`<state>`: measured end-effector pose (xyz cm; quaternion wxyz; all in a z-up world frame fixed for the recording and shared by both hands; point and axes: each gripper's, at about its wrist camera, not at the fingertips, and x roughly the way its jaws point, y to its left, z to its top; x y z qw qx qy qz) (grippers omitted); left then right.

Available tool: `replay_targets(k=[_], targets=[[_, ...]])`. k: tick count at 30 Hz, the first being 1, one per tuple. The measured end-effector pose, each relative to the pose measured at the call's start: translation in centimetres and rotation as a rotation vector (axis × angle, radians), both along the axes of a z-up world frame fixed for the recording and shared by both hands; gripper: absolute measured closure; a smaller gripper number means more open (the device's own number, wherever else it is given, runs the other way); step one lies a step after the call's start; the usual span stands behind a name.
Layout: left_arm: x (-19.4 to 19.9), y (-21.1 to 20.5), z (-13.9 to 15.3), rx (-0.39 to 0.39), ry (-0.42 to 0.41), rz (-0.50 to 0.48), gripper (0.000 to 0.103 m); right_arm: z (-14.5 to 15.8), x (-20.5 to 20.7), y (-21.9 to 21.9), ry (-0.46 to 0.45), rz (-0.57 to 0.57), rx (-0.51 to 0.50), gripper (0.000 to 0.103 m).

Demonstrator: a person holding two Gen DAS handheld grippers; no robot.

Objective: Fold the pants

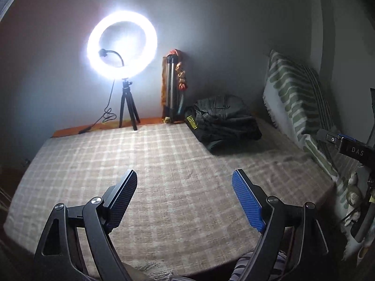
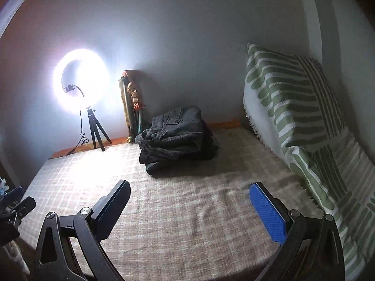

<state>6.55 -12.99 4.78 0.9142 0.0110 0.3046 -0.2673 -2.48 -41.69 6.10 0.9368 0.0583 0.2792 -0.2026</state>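
Note:
A stack of dark folded pants (image 1: 222, 121) lies at the far side of the bed near the wall; it also shows in the right wrist view (image 2: 175, 135). My left gripper (image 1: 185, 175) is open and empty, held above the checked bedcover, well short of the stack. My right gripper (image 2: 189, 187) is open and empty, also above the bedcover, in front of the stack. Part of the right gripper's body (image 1: 351, 149) shows at the right edge of the left wrist view.
A lit ring light on a small tripod (image 1: 121, 44) stands at the back left by the wall. A folded tripod (image 1: 172, 86) leans on the wall beside the stack. A green-patterned cushion (image 2: 288, 98) lines the right side. The beige checked bedcover (image 1: 140, 164) spans the bed.

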Motion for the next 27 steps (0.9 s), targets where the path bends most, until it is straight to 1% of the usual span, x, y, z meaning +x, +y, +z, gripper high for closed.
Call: replay_targets(k=[4,7,12,16,27], targets=[[-0.32,0.21,0.24,-0.003,-0.002,0.007,0.018,0.15,-0.12,0.16,-0.003,0.002,-0.009,0.0],[-0.25,0.32,0.34,-0.006,-0.002,0.017,0.013,0.24,-0.16,0.27,-0.01,-0.002,-0.012,0.0],[-0.17,0.68,0.54,-0.016,0.0,0.035,0.013,0.27,-0.14,0.43,-0.014,-0.003,-0.014,0.0],[-0.18,0.76,0.5,-0.008,0.001,0.047,0.012,0.3,-0.19,0.59,-0.023,-0.004,-0.029,0.0],[-0.26,0.78,0.41,-0.006,0.002,0.044,0.012,0.33,-0.26,0.97,-0.033,0.003,-0.036,0.0]])
